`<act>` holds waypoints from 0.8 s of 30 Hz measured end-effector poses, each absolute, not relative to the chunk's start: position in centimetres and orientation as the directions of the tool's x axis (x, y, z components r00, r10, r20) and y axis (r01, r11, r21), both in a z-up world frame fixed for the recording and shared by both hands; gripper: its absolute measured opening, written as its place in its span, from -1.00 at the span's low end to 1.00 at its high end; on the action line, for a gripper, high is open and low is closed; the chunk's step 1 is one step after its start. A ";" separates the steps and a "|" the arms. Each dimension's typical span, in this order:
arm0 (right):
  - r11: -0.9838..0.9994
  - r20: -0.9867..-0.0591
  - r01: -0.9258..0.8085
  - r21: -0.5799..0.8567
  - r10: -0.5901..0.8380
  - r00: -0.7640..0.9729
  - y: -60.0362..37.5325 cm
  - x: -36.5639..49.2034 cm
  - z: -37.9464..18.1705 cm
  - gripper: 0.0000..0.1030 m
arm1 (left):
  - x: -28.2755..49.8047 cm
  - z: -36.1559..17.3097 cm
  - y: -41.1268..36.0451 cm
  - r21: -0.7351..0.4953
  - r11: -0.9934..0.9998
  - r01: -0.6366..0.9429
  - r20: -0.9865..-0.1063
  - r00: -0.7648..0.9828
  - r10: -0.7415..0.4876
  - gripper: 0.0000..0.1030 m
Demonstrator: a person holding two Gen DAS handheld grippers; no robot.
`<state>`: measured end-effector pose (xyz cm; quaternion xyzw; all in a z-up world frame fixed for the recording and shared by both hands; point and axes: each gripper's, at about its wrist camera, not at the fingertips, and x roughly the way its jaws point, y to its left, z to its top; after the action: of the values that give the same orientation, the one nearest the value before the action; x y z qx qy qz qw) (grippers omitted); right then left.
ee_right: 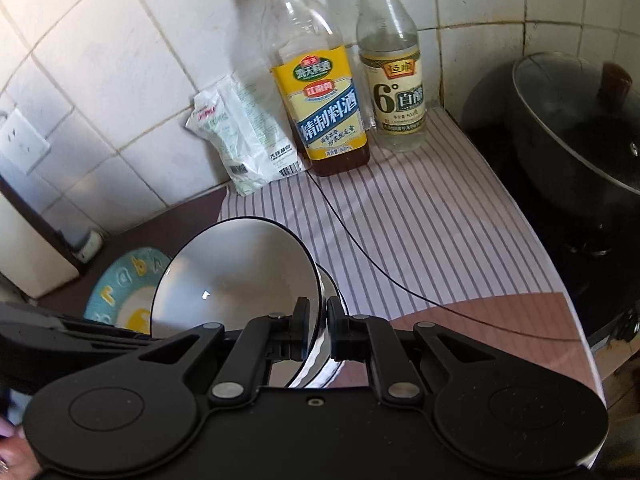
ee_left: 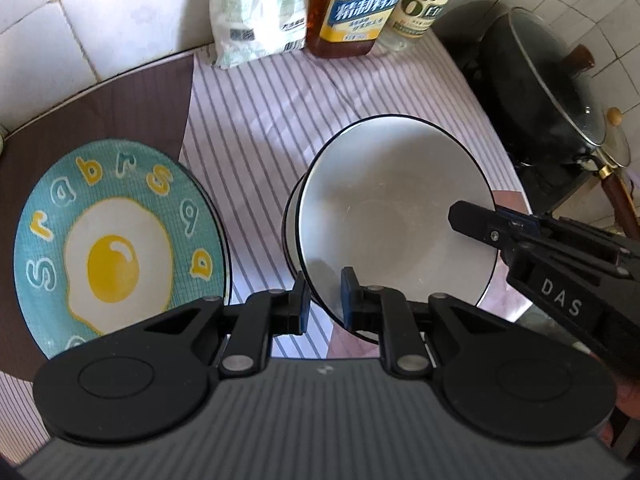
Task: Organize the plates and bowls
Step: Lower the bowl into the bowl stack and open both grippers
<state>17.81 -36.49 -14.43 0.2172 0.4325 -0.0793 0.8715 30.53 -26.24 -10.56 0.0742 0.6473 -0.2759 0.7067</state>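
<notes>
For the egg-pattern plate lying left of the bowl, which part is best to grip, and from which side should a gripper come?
Probably grip the thin rim of the egg-pattern plate at its right edge, nearest the white bowl, coming in low from the right. The plate lies flat on the dark brown mat, so only its edge offers something to pinch. One finger must slide under the rim. Both grippers are now shut on the bowl.

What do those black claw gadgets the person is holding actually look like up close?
Both are matte black plastic. The left gripper has blue pads on its fingers, linkage arms with silver rivets and two round discs on a ribbed grey body. The right gripper looks alike, lettered "DAS" on its side.
</notes>
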 end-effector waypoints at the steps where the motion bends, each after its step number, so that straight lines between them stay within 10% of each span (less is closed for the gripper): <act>1: 0.895 -0.788 0.325 0.306 0.047 0.613 -36.4 17.8 -14.6 -0.75 | 30.4 -10.8 -26.2 -0.244 0.839 0.486 -0.958 0.014 -0.286 -0.73; 24: 0.956 -0.680 0.222 0.192 -0.034 0.732 -34.6 14.5 -14.0 -0.53 | 26.7 -9.2 -25.3 -0.302 0.828 0.472 -0.936 0.017 -0.351 -0.03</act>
<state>14.52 -34.58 -13.97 0.1311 0.3591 -0.0696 0.9214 26.74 -25.31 -9.19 0.0472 0.6385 -0.2893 0.7116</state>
